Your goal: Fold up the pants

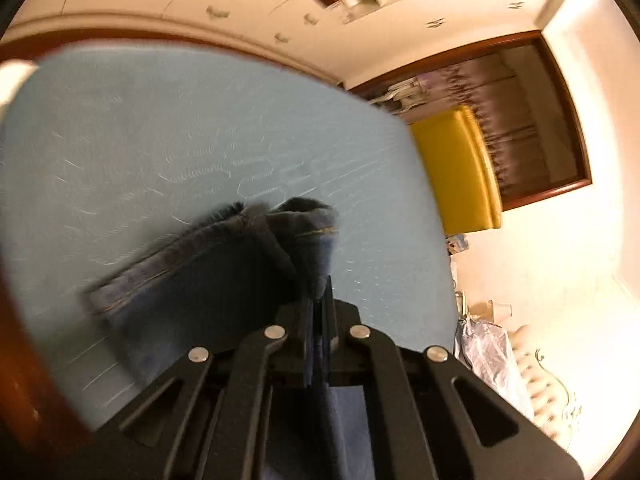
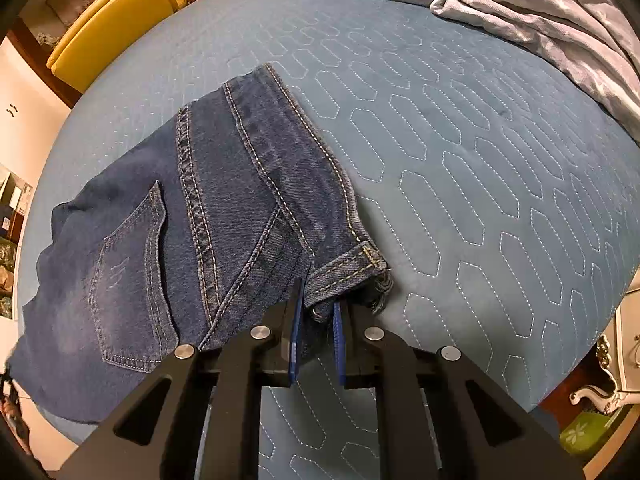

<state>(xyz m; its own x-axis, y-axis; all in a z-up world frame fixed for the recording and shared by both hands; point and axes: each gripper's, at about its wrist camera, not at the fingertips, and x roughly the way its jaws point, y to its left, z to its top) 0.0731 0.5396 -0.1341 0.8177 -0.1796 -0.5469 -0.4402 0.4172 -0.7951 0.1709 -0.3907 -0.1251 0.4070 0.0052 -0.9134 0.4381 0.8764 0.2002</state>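
Dark blue jeans (image 2: 192,216) lie on a blue quilted bed (image 2: 460,160), back pocket up, waistband toward my right gripper. My right gripper (image 2: 318,312) is partly closed around the waistband corner, its blue pads on either side of the denim. In the left wrist view, my left gripper (image 1: 320,300) is shut on a bunched fold of the jeans (image 1: 308,224) and holds it lifted above the bed (image 1: 160,140); a leg hem hangs down to the left. This view is motion-blurred.
A grey star-print blanket (image 2: 540,12) lies crumpled at the bed's far right. A yellow chair (image 2: 108,24) stands beyond the bed, also in the left wrist view (image 1: 456,168). A white bedside cabinet (image 2: 624,352) is at lower right. A wooden bed frame (image 1: 24,360) edges the mattress.
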